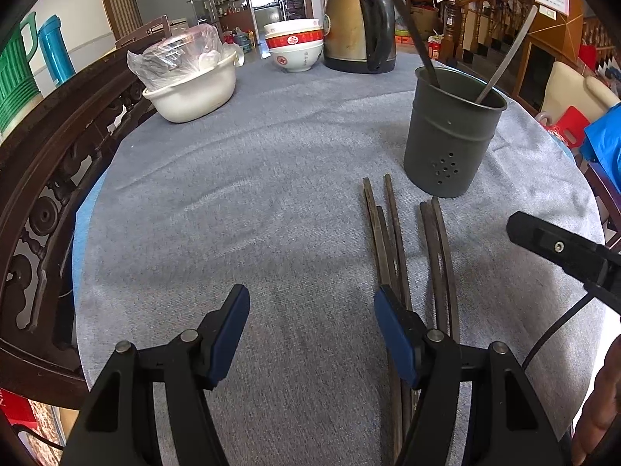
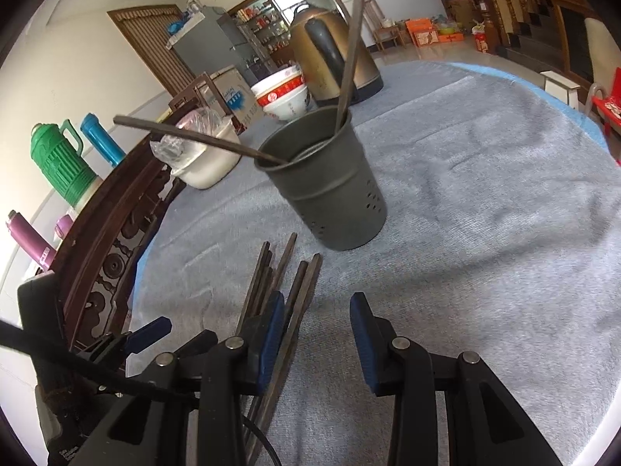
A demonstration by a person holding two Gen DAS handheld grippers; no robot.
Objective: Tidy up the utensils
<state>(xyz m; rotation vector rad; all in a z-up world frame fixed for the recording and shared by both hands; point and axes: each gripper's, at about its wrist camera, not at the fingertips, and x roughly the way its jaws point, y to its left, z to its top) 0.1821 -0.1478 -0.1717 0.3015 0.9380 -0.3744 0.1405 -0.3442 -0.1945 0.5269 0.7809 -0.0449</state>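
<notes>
**Chopsticks loose on the bench, both tongs apart**

Left tongs (image 1: 312,326) are seen spread wide, nothing between the blue pads, held low over the grey cloth (image 1: 240,202) that covers the round bench. The right-hand pad sits over the near ends of a loose bundle of dark chopsticks (image 1: 392,233), which lie flat on the cloth with their far tips pointed toward the utensil holder (image 1: 452,136).

Right tongs (image 2: 316,334) are likewise held apart and empty. In the right wrist view the chopsticks (image 2: 289,272) run beneath the left-hand pad; contact cannot be confirmed. The left tongs are glimpsed at the lower left of that view.

The holder (image 2: 330,190), a dark metal cylinder with punched holes near its base, stands upright just beyond the chopstick tips. Two long utensils (image 1: 500,66) lean inside it against the rim, handles angled outward.

Noted farther back on the bench: a brass-coloured kettle (image 1: 359,19), stacked red-and-white bowls (image 1: 294,44) and a white basin (image 1: 192,85) holding a plastic bag. A carved dark wooden rail (image 1: 50,194) borders the bench on the left.
</notes>
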